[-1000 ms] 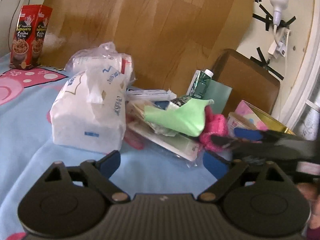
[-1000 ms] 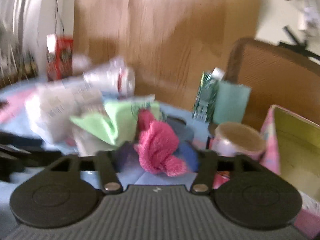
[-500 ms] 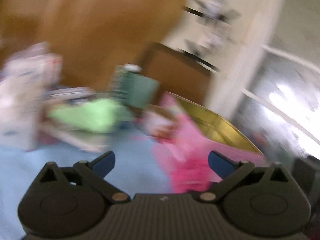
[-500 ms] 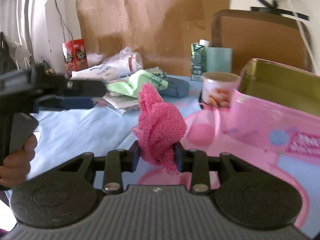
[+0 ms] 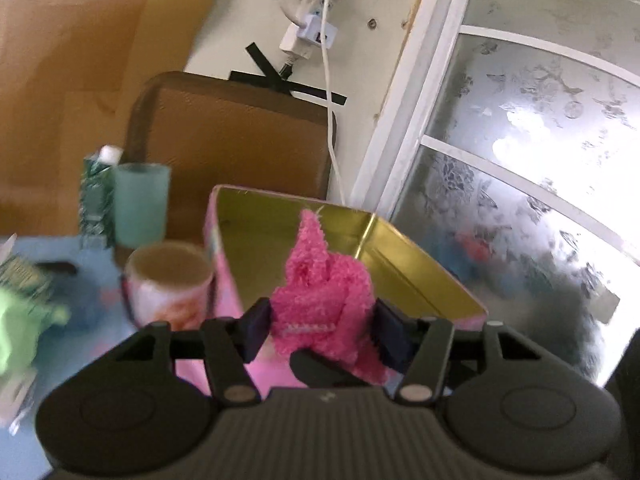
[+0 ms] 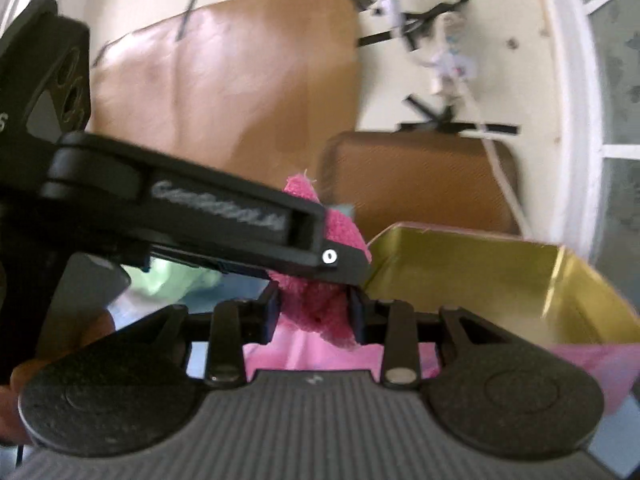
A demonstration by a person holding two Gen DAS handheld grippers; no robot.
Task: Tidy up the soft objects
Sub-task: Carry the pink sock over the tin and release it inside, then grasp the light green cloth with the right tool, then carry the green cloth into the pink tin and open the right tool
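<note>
gold-lined tin (image 5: 420, 276) behind; both grippers (l (image 5: 320, 330) & r (image 6: 316, 312)) clamp pink sock (image 5: 324, 300).

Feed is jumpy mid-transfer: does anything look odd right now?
Yes: the left tongs and the right tongs both grip the same pink fuzzy cloth at once, close to the open pink tin.

Ahead of me a cream wall (image 5: 248, 12) carries crossed strips of black tape (image 5: 276, 78) and a white plug with a cord (image 5: 330, 92) hanging down. A brown chair back (image 5: 240, 136) stands at the far side. To my right, a white-framed frosted window (image 5: 532, 152) glows bright.
</note>
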